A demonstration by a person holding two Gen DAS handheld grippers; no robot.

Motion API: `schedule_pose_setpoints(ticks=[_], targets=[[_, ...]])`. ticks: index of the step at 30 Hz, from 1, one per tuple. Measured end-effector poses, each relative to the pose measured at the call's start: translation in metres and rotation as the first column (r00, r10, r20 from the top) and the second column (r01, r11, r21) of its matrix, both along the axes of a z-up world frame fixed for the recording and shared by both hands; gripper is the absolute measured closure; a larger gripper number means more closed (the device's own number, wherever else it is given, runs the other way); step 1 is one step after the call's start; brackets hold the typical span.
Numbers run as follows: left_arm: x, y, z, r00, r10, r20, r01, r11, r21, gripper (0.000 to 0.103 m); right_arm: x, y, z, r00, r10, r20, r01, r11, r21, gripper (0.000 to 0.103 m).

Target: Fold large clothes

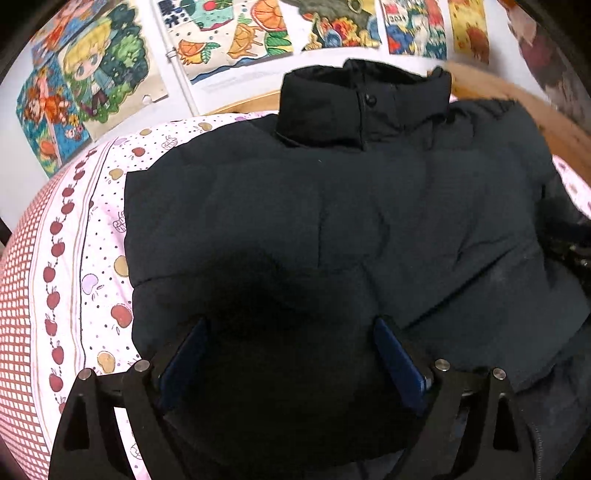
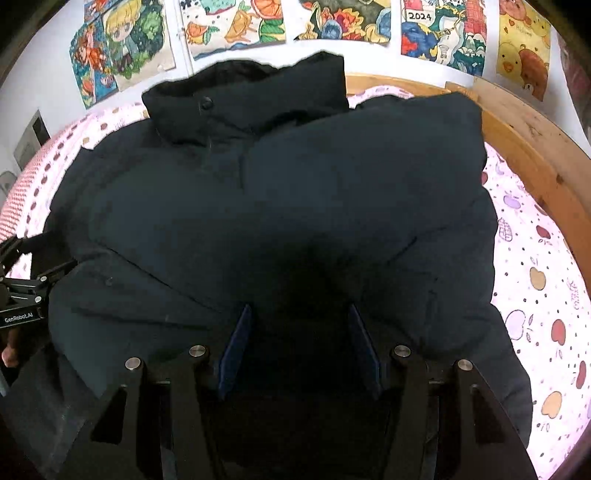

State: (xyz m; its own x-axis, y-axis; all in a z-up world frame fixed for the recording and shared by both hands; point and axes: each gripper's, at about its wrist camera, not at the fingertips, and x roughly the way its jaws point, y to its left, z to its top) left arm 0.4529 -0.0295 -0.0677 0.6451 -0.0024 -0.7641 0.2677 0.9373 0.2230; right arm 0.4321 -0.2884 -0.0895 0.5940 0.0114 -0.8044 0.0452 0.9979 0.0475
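A bed (image 1: 33, 258) with a pale sheet (image 2: 535, 258) printed in apples and dots fills the lower part of both views, edged by a wooden frame (image 2: 535, 147) along its far side. Spread across the sheet lies the black padded jacket (image 1: 332, 206), front up, its tall collar (image 1: 354, 103) toward the wall and fastened by a dark snap button (image 2: 207, 104). Seen from the right wrist, one padded sleeve (image 2: 388, 177) is folded in over the chest.

On the white wall behind hang colourful drawings (image 1: 229, 33), among them a cartoon child with yellow hair (image 1: 92, 74) and a sheet marked 2024 (image 2: 421, 16).

The left gripper (image 1: 291, 328) hovers low over the jacket's near hem, its blue-padded fingers (image 1: 399, 365) spread wide with dark fabric lying between them; neither pad presses on the cloth. The right gripper (image 2: 299, 317) stands at a middling width over the same near edge, blue pads (image 2: 236, 347) apart, the jacket in shadow between them; whether the fabric is pinched cannot be told from the dark gap. At the left margin of the right wrist's view, part of the other tool shows, lettered GenRobot.AI (image 2: 18, 317), with fingertips (image 2: 9, 352) of the person beneath it.
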Motion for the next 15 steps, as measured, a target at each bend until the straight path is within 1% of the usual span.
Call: schedule_pose_setpoints(ticks=[2,3,5,6,7,8,9,10,12,15], targets=[[0.002,0.005,0.004,1.000,-0.001,-0.007,0.001,1.000,-0.020,0.012,-0.002,0.001,0.001,1.000,0.001,0.002,-0.001,1.000,-0.002,0.053],[0.002,0.010,0.008,1.000,-0.004,-0.013,0.003,0.999,-0.046,0.012,-0.003,0.000,0.002,1.000,0.002,0.007,-0.002,1.000,0.005,0.053],[0.004,0.021,0.018,1.000,-0.008,-0.022,0.006,0.996,-0.094,0.012,-0.010,-0.006,0.014,1.000,0.005,0.025,-0.006,0.999,0.044,0.053],[0.005,0.027,0.025,1.000,-0.010,-0.019,0.007,0.994,-0.113,0.012,-0.016,-0.009,0.021,0.999,0.003,0.041,-0.005,0.998,0.063,0.051],[0.007,0.031,0.028,1.000,-0.010,-0.016,0.008,0.993,-0.118,0.012,-0.021,-0.014,0.029,0.998,0.001,0.061,-0.006,0.997,0.077,0.048],[0.011,0.036,0.035,1.000,-0.008,-0.007,0.007,0.993,-0.121,0.012,-0.025,-0.016,0.036,0.997,0.000,0.079,-0.007,0.996,0.085,0.040],[0.016,0.038,0.042,1.000,-0.003,-0.003,0.003,0.993,-0.114,0.012,-0.028,-0.020,0.045,0.995,0.001,0.100,-0.011,0.996,0.093,0.035],[0.023,0.040,0.049,1.000,0.007,0.005,-0.006,0.994,-0.105,0.012,-0.030,-0.022,0.051,0.994,0.003,0.113,-0.014,0.995,0.098,0.035],[0.035,0.043,0.063,0.999,0.031,0.029,-0.028,0.993,-0.112,0.012,-0.027,-0.031,0.064,0.991,0.009,0.131,-0.023,0.994,0.107,0.034],[0.060,0.046,0.087,0.996,0.053,0.074,-0.040,0.986,-0.160,0.012,-0.012,-0.039,0.085,0.987,0.018,0.159,-0.032,0.996,0.086,0.034]])
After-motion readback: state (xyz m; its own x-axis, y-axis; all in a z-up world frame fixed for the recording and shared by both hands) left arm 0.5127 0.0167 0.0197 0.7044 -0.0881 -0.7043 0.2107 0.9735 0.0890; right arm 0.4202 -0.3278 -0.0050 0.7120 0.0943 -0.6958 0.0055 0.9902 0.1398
